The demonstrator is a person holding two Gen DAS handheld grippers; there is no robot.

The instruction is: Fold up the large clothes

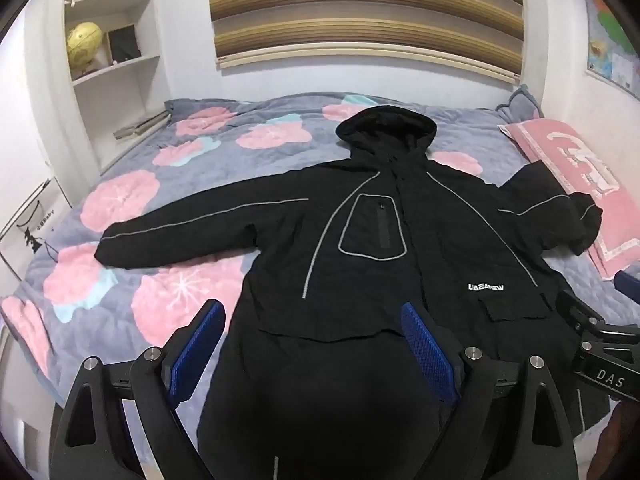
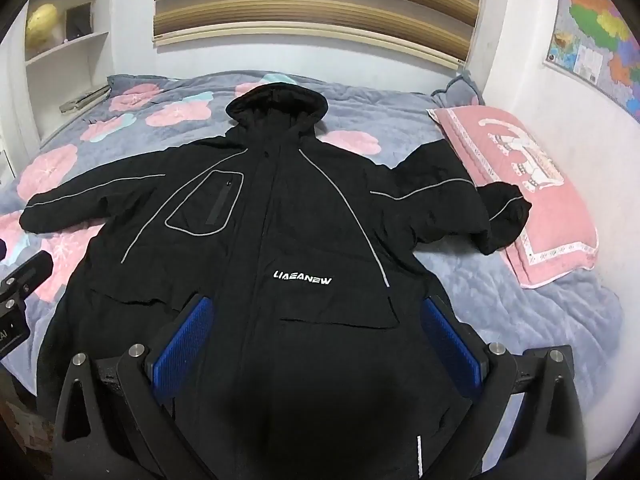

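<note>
"LIAEANEW" on black jacket [image 2: 280, 240]; "DAS" on right tongs [image 1: 610, 376].

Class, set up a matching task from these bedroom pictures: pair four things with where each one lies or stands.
Things:
1. black hooded jacket
2. pink patterned pillow
3. yellow globe
4. colourful wall map

Places:
A. on a white shelf at left
B. spread flat across the floral quilt
C. on the right-hand wall
D. under one sleeve cuff

Pairs: 1-B, 2-D, 3-A, 4-C
</note>
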